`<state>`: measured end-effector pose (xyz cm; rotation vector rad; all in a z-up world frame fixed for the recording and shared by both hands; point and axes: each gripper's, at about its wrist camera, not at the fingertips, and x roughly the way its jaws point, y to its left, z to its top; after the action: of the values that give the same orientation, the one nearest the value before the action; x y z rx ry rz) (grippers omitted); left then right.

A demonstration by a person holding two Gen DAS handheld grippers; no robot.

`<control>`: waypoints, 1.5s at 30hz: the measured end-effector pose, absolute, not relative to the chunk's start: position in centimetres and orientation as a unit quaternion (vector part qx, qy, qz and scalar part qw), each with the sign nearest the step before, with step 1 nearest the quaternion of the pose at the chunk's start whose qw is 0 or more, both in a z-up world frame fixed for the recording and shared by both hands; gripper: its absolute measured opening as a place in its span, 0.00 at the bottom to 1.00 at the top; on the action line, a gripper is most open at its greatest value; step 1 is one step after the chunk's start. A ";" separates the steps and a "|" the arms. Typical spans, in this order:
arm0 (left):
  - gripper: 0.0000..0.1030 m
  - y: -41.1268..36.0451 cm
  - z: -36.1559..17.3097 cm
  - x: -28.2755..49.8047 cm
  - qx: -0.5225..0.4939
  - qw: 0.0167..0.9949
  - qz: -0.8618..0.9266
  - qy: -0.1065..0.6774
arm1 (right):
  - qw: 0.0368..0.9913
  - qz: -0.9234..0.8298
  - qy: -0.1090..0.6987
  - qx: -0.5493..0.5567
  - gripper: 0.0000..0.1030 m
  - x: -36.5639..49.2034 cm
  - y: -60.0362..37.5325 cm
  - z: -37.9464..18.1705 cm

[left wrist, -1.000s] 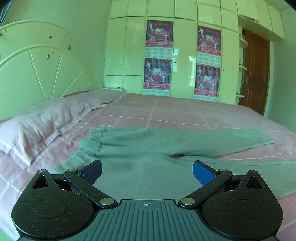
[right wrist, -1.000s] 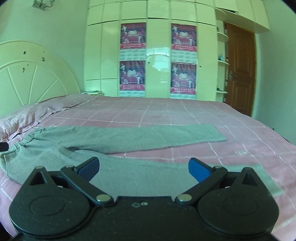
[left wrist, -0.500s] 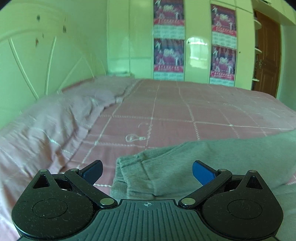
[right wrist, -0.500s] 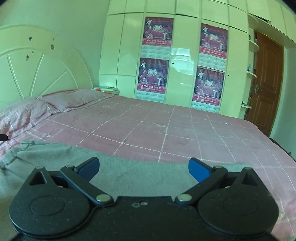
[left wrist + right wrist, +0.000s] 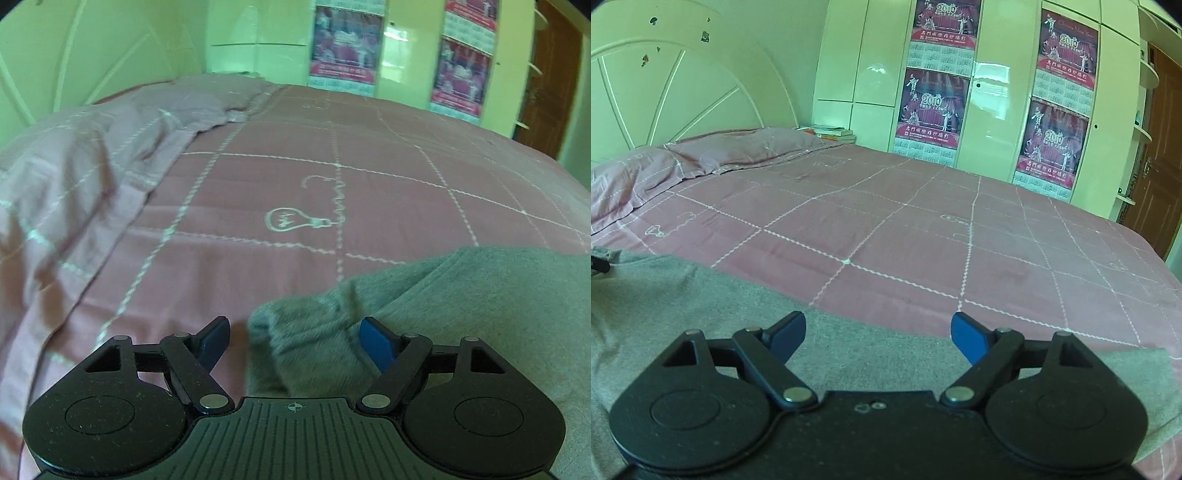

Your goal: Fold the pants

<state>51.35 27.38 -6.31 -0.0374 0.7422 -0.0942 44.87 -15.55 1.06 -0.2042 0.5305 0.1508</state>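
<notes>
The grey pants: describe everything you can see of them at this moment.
The pants are grey, of a soft fleecy knit, lying on the pink checked bedspread. In the left wrist view a bunched, rumpled corner with a stitched band sits between the open fingers of the left gripper, its right pad against the cloth; no grip is closed yet. In the right wrist view a flat stretch runs under the open right gripper, with a straight far edge and an end at the right.

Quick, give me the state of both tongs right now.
Left tongs: open, a bunched corner of the gray pants between the fingers, not gripped.
Right tongs: open, holding nothing, over the pants' far edge.
</notes>
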 end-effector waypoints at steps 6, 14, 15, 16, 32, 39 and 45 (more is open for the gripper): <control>0.36 27.1 -6.4 52.4 -0.035 0.924 -0.094 0.370 | 0.947 0.102 0.281 -0.119 0.75 46.3 -16.5 -0.1; 0.29 28.1 -6.6 51.5 -0.049 0.925 -0.105 0.361 | 0.913 0.161 0.329 -0.181 0.46 51.8 -16.8 -1.3; 0.29 28.0 -6.6 51.6 -0.046 0.925 -0.106 0.362 | 0.910 0.164 0.330 -0.191 0.45 52.3 -16.7 -1.5; 0.29 28.0 -6.7 51.8 -0.046 0.924 -0.107 0.364 | 0.906 0.172 0.333 -0.199 0.44 52.8 -16.5 -1.6; 0.20 28.6 -6.8 51.6 -0.031 0.931 -0.155 0.329 | 0.873 0.244 0.369 -0.206 0.00 54.3 -13.8 -1.8; 0.19 29.4 -1.6 47.1 -0.015 0.955 -0.196 0.224 | 0.891 0.244 0.313 -0.218 0.00 47.7 -15.0 4.3; 0.19 29.3 2.5 41.1 0.015 0.957 -0.235 0.171 | 0.896 0.244 0.274 -0.251 0.00 38.9 -14.9 8.2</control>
<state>41.06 29.33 2.48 0.0300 0.3473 -0.4764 38.93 -14.86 8.20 -0.5198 0.5679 0.5054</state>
